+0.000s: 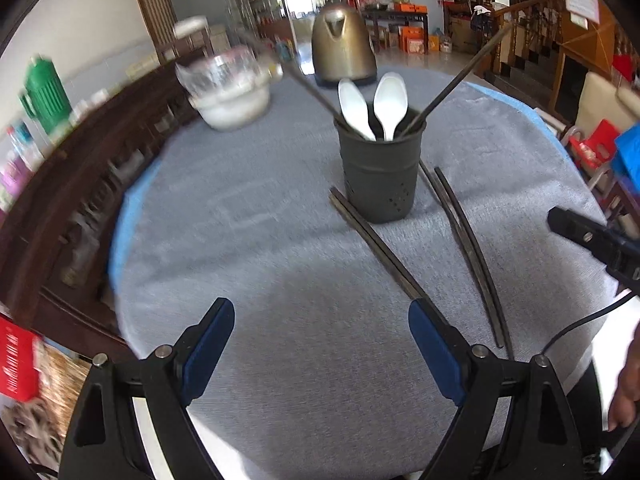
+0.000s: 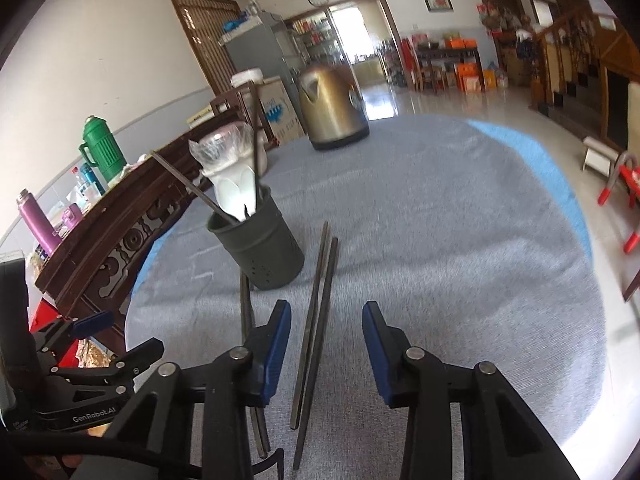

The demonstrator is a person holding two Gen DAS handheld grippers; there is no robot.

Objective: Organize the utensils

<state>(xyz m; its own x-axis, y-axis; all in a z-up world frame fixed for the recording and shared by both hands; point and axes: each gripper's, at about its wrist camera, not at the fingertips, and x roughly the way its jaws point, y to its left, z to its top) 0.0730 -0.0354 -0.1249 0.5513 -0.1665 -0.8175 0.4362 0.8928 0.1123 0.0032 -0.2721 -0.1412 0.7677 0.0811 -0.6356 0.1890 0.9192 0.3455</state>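
A dark utensil cup [image 1: 379, 178] stands on the grey tablecloth [image 1: 260, 240] and holds two white spoons [image 1: 390, 106] and two dark chopsticks [image 1: 460, 76]. One chopstick pair [image 1: 376, 244] lies left of the cup and another [image 1: 468, 248] right of it. My left gripper [image 1: 322, 338] is open and empty, above the cloth short of the cup, its right finger over the left pair's near end. My right gripper [image 2: 326, 336] is open, its fingers either side of the right pair [image 2: 316, 320]. The cup [image 2: 260, 246] stands ahead to its left. The left gripper also shows in the right wrist view [image 2: 96, 320].
A brass kettle [image 1: 344, 46] stands at the far side of the table. A plastic-covered white bowl [image 1: 230, 88] sits at the far left. A dark wooden sideboard [image 2: 120, 232] with bottles and a green flask [image 2: 100, 148] runs along the left edge. A red chair [image 2: 624, 196] stands to the right.
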